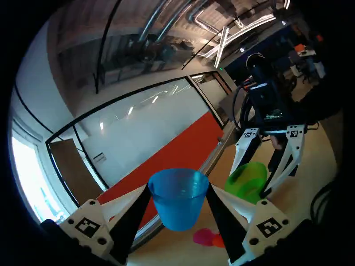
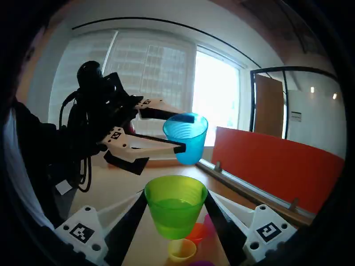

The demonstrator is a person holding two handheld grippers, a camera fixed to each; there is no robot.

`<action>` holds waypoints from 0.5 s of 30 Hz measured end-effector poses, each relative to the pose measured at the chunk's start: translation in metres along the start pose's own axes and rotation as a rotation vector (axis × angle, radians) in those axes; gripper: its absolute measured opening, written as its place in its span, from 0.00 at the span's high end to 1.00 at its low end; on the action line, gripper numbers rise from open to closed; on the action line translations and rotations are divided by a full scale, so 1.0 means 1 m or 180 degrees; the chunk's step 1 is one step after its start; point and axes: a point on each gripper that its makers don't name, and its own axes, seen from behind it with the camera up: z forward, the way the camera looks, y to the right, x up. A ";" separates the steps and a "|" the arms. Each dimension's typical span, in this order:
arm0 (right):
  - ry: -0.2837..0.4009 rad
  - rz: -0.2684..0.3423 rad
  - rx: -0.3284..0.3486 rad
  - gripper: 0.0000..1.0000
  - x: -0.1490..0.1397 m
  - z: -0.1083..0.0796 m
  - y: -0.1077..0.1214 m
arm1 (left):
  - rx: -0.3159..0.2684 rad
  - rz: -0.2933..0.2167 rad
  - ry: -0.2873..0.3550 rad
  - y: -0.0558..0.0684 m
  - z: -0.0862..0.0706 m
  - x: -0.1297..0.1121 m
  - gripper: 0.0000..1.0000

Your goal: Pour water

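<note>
While we hold both cups aloft, left gripper (image 1: 179, 196) fingers clamp blue cup (image 1: 178, 205) upright, likely receiver; right gripper (image 2: 175, 198) fingers clamp green cup (image 2: 176, 207), water (image 2: 174, 221) inside, level, near, likely source.

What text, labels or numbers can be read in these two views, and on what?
None legible.
Wall sign: too small to read.
Square markers: black-and-white patterns, no letters.
Blue cup, green cup: no print visible.
</note>
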 end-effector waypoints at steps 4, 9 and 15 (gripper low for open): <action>0.0002 0.0000 -0.0006 0.08 0.000 0.000 0.000 | -0.0004 -0.0297 -0.0090 -0.001 -0.001 -0.011 0.13; 0.0002 0.0006 -0.0007 0.09 0.001 0.001 0.000 | -0.0047 -0.0726 -0.0212 0.001 -0.002 -0.025 0.13; -0.0003 0.0000 -0.0004 0.09 0.000 0.002 -0.001 | -0.0075 -0.1078 -0.0225 -0.001 -0.006 -0.030 0.14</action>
